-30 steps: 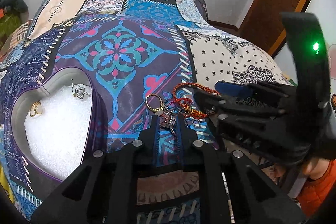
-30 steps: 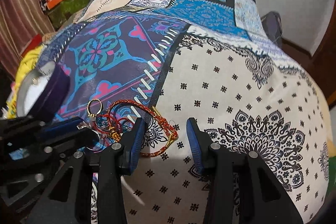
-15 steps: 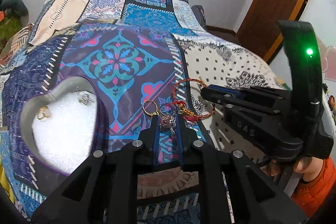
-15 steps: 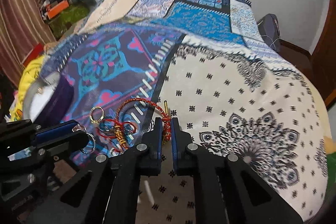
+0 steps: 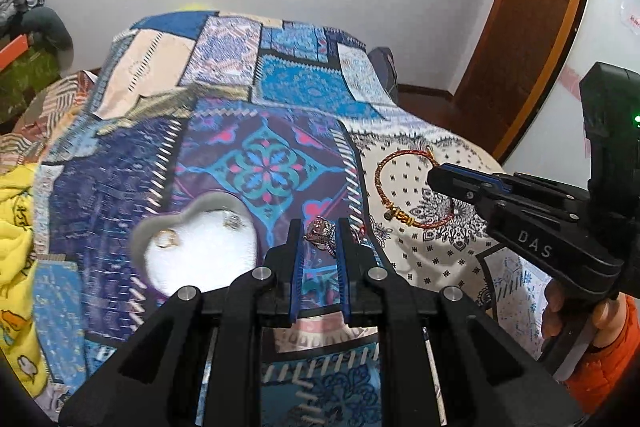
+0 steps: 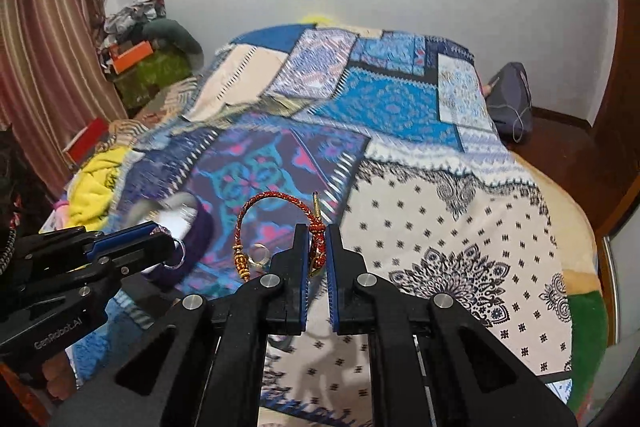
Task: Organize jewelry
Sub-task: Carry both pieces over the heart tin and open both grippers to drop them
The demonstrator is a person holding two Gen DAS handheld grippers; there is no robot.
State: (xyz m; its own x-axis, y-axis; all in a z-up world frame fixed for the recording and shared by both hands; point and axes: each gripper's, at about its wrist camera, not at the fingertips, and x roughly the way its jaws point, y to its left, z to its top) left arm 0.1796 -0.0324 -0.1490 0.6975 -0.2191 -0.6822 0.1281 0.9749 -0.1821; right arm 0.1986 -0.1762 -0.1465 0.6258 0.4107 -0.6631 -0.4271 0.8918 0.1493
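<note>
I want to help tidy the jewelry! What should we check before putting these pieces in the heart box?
1. Left gripper shut on the sparkly ring: ok.
2. Right gripper shut on the red bracelet: ok.
3. Bracelet lifted off the bedspread: ok, it hangs in the air.
4. Heart box open with white space free: ok.
5. Bracelet untangled from other pieces: cannot tell.
6. Either piece over the box: not ok.

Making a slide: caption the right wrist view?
Right gripper pinching a red braided cord bracelet above the patchwork quilt.
</note>
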